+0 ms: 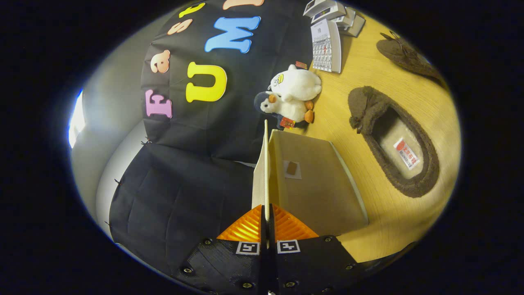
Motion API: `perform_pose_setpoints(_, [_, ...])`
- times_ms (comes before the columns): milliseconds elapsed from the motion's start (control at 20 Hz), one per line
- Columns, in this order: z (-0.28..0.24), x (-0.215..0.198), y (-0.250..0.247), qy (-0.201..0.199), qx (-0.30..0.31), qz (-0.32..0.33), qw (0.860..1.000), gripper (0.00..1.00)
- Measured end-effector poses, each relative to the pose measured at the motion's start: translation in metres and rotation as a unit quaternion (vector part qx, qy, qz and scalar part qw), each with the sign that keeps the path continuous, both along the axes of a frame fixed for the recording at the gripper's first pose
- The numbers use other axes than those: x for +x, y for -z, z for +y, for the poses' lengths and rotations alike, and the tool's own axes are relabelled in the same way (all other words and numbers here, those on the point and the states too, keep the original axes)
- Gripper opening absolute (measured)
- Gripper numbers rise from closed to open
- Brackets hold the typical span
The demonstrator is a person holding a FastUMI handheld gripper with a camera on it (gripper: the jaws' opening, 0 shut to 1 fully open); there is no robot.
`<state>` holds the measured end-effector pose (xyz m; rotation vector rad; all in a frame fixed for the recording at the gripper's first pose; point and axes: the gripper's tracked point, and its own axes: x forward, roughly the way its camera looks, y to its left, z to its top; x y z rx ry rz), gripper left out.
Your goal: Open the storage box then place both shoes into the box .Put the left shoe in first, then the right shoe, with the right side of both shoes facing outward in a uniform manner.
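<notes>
Nearby, plush toys (292, 96) beyond fingers (245, 227)

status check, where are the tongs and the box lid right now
Tongs shut on box lid, lid held up on edge. Box open. Both shoes, near and far, on table beyond. Nothing in the way.

Raised lid (265, 164) was pinched by gripper (267, 213); bare table (368, 69) lay between box (315, 180) and shoe (395, 143).

The storage box (315, 180), beige, has its thin lid (265, 164) raised on edge, pinched between the gripper (267, 223) fingers. Two brown fuzzy shoes (393, 143) (403, 55) lie on the counter (368, 78) beyond it.
</notes>
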<state>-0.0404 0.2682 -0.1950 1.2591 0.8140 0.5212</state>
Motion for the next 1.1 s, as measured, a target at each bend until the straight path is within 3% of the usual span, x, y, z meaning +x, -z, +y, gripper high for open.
perform_pose_setpoints(300, [0.018, 0.009, -0.051, -0.03, -0.023, -0.053, 0.998, 0.01])
perform_pose_setpoints(650, [0.075, 0.017, -0.112, -0.058, -0.051, -0.106, 0.991, 0.04])
perform_pose_setpoints(1100, [0.164, 0.007, -0.133, -0.098, -0.093, -0.154, 0.979, 0.05])
